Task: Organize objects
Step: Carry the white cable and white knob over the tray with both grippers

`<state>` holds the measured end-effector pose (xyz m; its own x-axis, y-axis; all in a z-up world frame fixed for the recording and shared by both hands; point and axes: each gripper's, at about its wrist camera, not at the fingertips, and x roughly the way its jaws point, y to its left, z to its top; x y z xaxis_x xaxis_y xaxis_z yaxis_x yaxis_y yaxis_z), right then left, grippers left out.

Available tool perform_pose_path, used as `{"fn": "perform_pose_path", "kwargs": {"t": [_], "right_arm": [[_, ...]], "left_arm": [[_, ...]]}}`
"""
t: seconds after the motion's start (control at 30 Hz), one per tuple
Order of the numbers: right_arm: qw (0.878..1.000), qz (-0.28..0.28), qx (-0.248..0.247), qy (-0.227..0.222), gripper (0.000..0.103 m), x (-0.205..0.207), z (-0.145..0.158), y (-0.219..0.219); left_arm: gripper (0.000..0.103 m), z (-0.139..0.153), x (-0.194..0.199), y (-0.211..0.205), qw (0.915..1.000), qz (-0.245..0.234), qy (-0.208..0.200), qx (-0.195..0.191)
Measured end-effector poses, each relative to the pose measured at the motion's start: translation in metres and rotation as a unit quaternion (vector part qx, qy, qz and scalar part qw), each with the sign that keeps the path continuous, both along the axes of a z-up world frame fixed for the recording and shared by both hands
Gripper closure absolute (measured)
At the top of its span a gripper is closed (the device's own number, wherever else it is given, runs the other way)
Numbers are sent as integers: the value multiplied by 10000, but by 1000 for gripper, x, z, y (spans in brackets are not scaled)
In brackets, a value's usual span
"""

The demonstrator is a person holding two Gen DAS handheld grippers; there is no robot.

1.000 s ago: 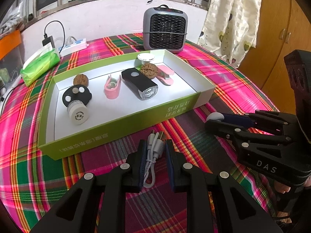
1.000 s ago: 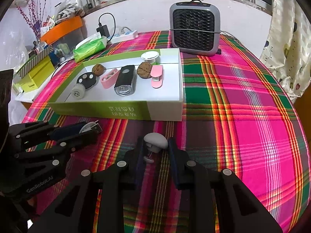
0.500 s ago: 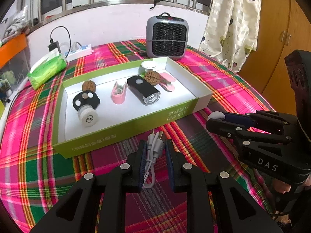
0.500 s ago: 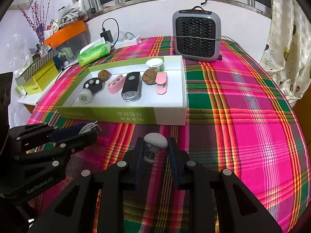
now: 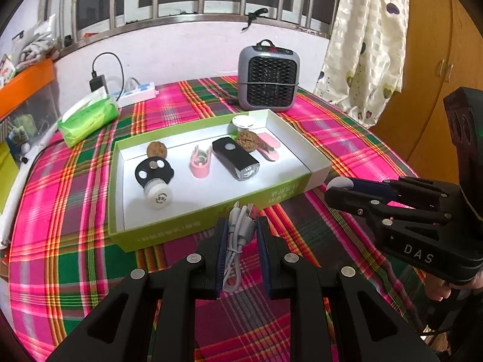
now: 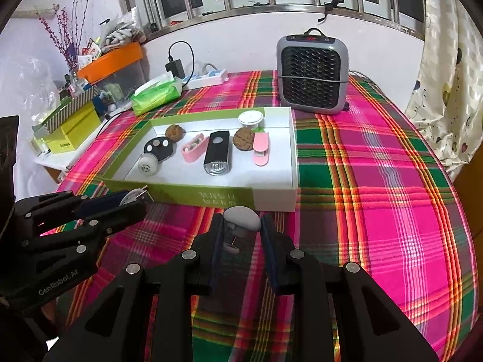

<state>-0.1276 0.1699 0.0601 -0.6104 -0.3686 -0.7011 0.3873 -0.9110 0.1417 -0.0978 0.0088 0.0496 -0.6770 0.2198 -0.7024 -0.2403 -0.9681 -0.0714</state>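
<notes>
My left gripper (image 5: 241,226) is shut on a coiled white USB cable (image 5: 238,229) and holds it in front of the green and white box (image 5: 211,208). My right gripper (image 6: 243,229) is shut on a small grey mushroom-shaped gadget (image 6: 241,218) in front of the box's near wall (image 6: 223,197). The box holds a black bike light (image 5: 235,158), two walnuts (image 5: 247,140), a pink case (image 5: 199,163), a pink clip (image 5: 269,146), a black and white device (image 5: 155,181) and a white cap (image 5: 243,122). Each gripper shows in the other's view (image 5: 338,185) (image 6: 135,197).
A grey heater (image 5: 268,78) stands behind the box. A green tissue pack (image 5: 87,119) and a white power strip (image 5: 137,93) lie at the back left. Yellow and orange boxes (image 6: 72,126) crowd the far left. A curtain (image 5: 365,45) and a wooden cabinet (image 5: 437,75) are on the right.
Both grippers have risen and drawn back from the box with their objects still held. The box now looks smaller and farther away in both views.
</notes>
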Motion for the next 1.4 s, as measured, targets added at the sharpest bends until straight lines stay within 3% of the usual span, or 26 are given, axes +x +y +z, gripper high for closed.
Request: {"fn": "perform_pose_path", "kwargs": {"t": [0.67,1.4], "right_arm": [[9998,111,-54,153,77,-27,18,-11],[9993,194,-63,-326,77,-78,-3,-24]], "left_arm": [[86,3,-25,-23,9994,304,-29,186],[86,-7,-76,-35,9983,386,-248,360]]}}
